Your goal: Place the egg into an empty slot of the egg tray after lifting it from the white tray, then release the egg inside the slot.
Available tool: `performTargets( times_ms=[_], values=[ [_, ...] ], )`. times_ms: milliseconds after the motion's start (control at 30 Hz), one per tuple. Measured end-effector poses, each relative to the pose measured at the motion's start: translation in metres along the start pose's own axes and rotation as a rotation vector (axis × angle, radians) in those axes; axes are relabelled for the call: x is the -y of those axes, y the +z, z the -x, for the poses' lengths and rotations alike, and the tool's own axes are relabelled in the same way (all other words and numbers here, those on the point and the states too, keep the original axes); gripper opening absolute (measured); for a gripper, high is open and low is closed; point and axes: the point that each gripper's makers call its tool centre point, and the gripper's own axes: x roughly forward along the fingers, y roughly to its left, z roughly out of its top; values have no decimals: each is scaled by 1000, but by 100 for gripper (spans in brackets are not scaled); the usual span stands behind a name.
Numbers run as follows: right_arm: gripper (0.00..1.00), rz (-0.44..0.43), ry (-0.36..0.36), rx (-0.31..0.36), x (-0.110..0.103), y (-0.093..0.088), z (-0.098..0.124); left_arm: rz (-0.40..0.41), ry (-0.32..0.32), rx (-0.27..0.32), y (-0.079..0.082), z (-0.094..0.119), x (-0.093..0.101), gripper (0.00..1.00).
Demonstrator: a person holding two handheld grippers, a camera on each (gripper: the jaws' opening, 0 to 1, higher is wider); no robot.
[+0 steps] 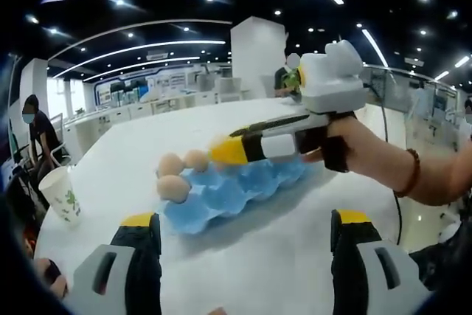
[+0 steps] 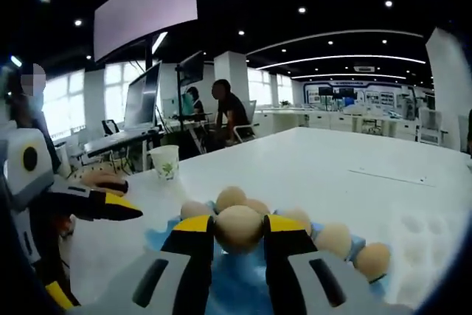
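Egg [image 2: 238,228] is hanging clamped in the right hand-held gripper [image 2: 237,232] over the blue tray [image 1: 221,201], unplaced, while the left hand-held gripper [image 1: 247,235] is gaping idle.

Bright ceiling strip lights [image 1: 140,47] and spotlights, glare on white table [image 2: 354,175], fisheye bending at edges, slight motion blur

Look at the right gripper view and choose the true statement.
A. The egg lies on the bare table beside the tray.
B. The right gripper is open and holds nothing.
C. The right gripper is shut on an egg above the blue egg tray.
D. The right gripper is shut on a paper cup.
C. The right gripper has its yellow-tipped fingers pressed on either side of an egg, with the blue egg tray and other eggs just beyond.
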Motion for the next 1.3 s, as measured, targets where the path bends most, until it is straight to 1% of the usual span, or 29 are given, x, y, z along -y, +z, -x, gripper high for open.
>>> performTargets(
  times_ms=[133, 200, 300, 433, 600, 633, 667, 767, 900, 1067, 1300],
  values=[
    [27, 37, 7, -7, -6, -2, -5, 3, -1, 2, -1, 0, 0, 98],
    [27, 34, 13, -12, -8, -4, -8, 3, 0, -1, -1, 1, 0, 98],
    [27, 39, -6, -24, -7, -8, -12, 3, 2, -1, -2, 1, -1, 97],
    [27, 31, -11, -39, -8, -13, -16, 6, 3, 3, -2, 3, -2, 97],
    [27, 28, -11, -58, -10, -23, -22, 8, 4, 4, -2, 3, -4, 97],
    [27, 63, -21, -50, -10, -21, -22, 9, 5, 4, -2, 4, -4, 97],
    [27, 60, -21, -63, -11, -23, -22, 11, 7, 6, -1, 4, -5, 97],
    [28, 80, -23, -62, -10, -22, -24, 14, 7, 6, -1, 4, -5, 97],
    [28, 68, -19, -48, -10, -22, -24, 15, 7, 5, -2, 3, -5, 97],
    [28, 67, -20, -53, -8, -21, -25, 18, 2, 14, 0, 3, -3, 97],
    [29, 61, -14, -42, -9, -20, -26, 17, 8, 10, 0, 4, -3, 97]
  ],
)
